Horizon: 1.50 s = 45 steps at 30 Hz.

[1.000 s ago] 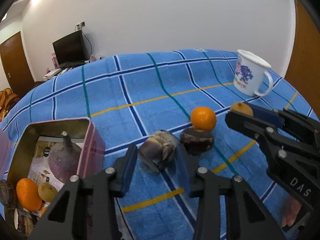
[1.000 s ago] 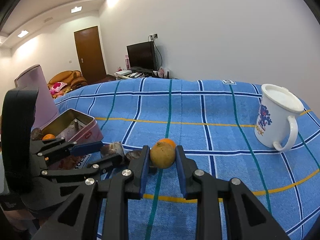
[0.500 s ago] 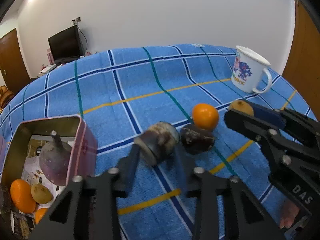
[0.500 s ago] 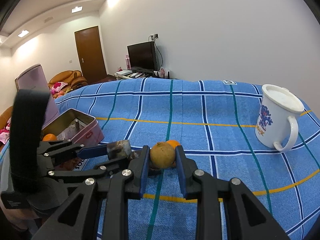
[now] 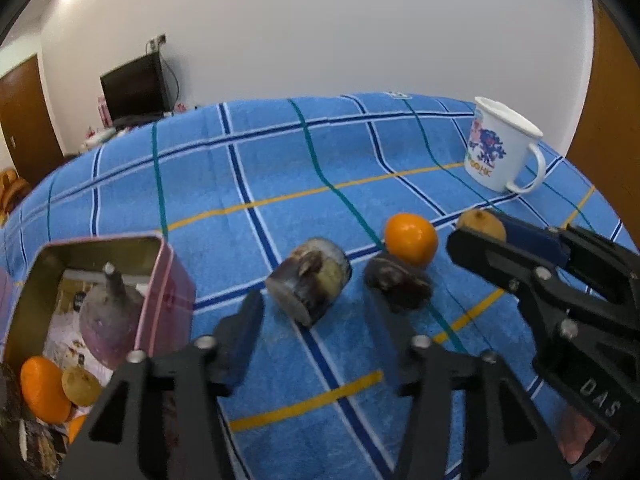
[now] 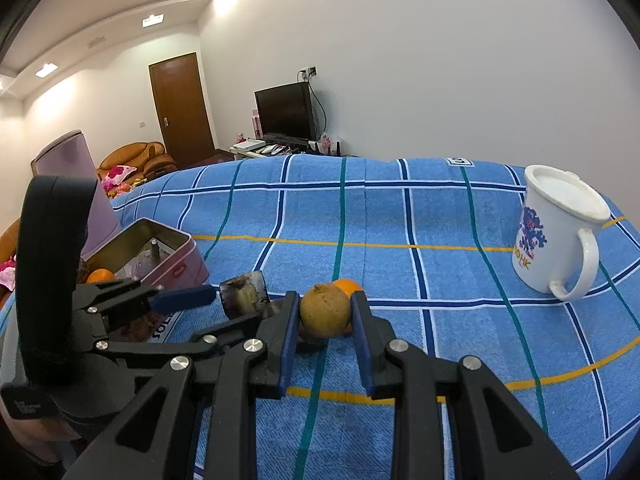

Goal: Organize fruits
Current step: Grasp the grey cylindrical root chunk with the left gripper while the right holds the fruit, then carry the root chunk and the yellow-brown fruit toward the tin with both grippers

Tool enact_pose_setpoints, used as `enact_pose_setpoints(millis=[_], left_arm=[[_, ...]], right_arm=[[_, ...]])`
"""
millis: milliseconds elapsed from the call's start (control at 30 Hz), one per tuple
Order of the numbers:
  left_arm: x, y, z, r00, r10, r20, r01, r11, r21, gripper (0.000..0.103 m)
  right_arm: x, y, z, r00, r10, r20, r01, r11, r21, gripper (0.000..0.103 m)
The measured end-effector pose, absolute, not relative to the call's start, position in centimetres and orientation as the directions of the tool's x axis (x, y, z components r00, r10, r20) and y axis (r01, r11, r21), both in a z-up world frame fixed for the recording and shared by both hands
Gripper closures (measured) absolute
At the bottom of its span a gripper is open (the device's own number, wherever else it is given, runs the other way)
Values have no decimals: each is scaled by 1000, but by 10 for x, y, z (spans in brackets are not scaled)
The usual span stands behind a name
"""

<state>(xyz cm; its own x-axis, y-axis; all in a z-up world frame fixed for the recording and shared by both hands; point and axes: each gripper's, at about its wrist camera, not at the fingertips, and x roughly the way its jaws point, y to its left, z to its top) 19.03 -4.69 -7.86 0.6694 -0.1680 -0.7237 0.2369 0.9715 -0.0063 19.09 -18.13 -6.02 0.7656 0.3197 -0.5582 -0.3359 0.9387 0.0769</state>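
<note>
The left tongs [image 5: 316,320] are opening around nothing; a mottled purple-grey cut fruit chunk [image 5: 309,281] lies just beyond, right of the pink metal tin [image 5: 170,276]. The right tongs [image 6: 326,312] pinch a round brownish fruit [image 6: 325,310].

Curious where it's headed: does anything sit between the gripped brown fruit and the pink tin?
Yes: the left hand-held gripper and a dark cut chunk lie between the brown fruit and the pink tin.
</note>
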Motion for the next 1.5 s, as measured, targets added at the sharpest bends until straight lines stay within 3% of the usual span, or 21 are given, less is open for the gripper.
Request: enact_pose_setpoints(millis=[67, 167, 233, 333, 1500], left_arm=[[194, -54, -78, 684, -130, -718, 230, 972, 43, 29], [207, -56, -79, 679, -109, -726, 217, 974, 57, 29], [213, -56, -81, 670, -101, -735, 210, 976, 57, 31], [213, -60, -84, 648, -130, -751, 246, 968, 45, 52], [149, -33, -52, 819, -126, -560, 161, 987, 12, 52]], right_arm=[[191, -183, -60, 767, 320, -556, -331, 940, 83, 76], [191, -185, -60, 764, 322, -558, -329, 940, 92, 76], [191, -185, -60, 764, 323, -559, -331, 939, 91, 76], [190, -183, -60, 763, 326, -558, -338, 937, 86, 76], [172, -179, -54, 788, 368, -493, -395, 917, 53, 76]])
